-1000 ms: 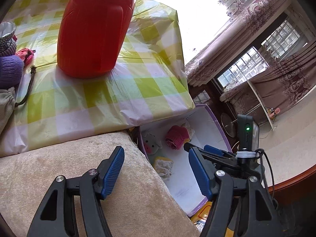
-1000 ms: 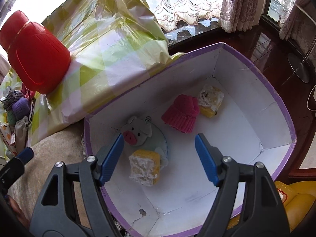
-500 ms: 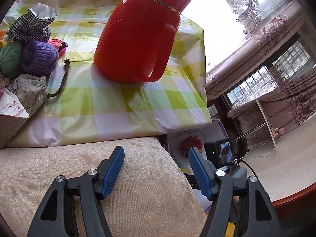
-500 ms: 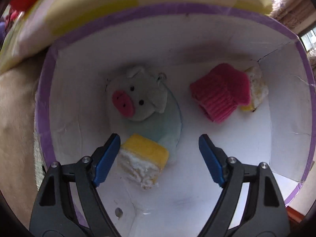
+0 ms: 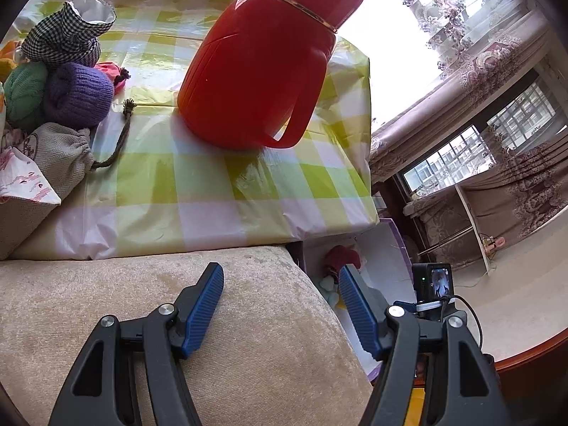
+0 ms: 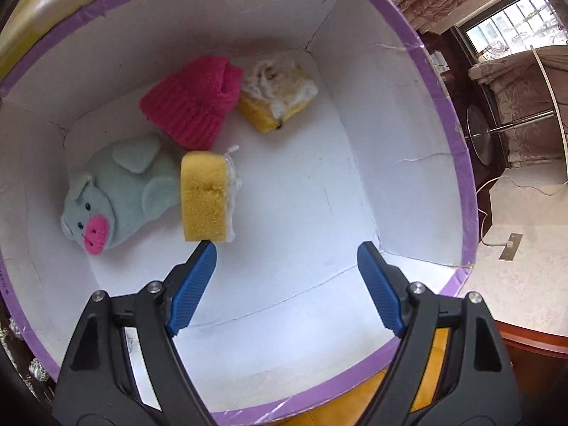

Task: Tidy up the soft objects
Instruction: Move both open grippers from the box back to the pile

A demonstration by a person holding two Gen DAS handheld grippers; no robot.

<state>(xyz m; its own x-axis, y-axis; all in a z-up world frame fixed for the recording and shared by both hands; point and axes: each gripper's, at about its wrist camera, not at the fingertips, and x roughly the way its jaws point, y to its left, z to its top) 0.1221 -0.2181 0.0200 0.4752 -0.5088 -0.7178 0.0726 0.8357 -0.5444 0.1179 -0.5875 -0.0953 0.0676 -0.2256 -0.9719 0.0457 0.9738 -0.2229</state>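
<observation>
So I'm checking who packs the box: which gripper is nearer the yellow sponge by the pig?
Right. The right gripper hangs open inside the box, just short of the yellow sponge; the left gripper is over the cushion outside.

In the box (image 6: pixel 408 106): 2 sponges (image 6: pixel 204 200), 1 pink knit hat (image 6: pixel 193 103), 1 plush pig (image 6: pixel 117 191).

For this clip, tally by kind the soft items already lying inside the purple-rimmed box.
Sponges: 2
Knit hats: 1, pink
Plush pigs: 1
Total: 4 in the box
</observation>
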